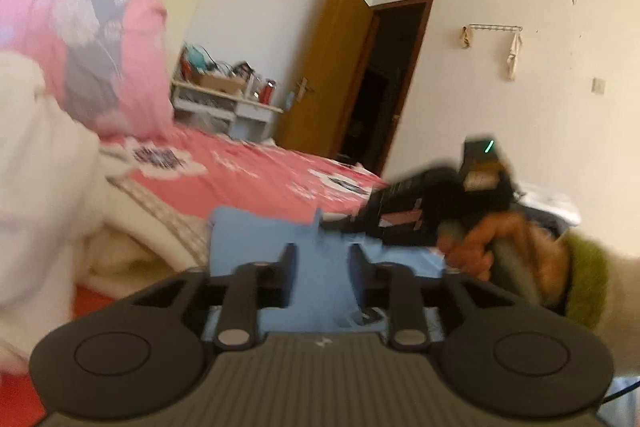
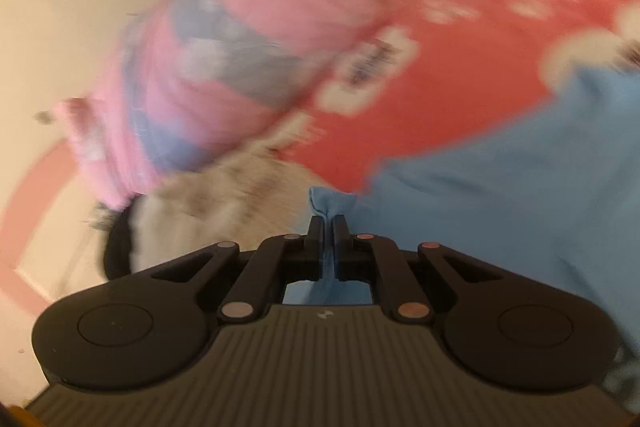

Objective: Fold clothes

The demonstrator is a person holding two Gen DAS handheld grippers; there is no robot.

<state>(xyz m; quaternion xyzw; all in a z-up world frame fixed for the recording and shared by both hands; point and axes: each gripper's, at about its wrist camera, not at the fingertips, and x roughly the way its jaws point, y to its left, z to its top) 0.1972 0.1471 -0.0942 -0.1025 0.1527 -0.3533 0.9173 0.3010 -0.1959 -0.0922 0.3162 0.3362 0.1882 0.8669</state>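
Observation:
A light blue garment [image 1: 256, 239] lies on the bed right in front of my left gripper [image 1: 320, 255]. The left jaws stand apart with blue cloth between them, and the pads do not press on it. In the left wrist view my right gripper [image 1: 326, 225] comes in from the right, held by a hand [image 1: 480, 243], with its tip at the blue cloth. In the blurred right wrist view the right gripper [image 2: 328, 223] is shut on a pinched fold of the blue garment [image 2: 500, 187], which spreads out to the right.
The bed has a red flowered sheet [image 1: 260, 171]. A rolled pink and grey quilt [image 1: 92, 39] and a white fluffy blanket [image 1: 40, 147] are piled at its left. Beyond the bed stand a cluttered white shelf [image 1: 224, 99] and an open wooden door [image 1: 328, 67].

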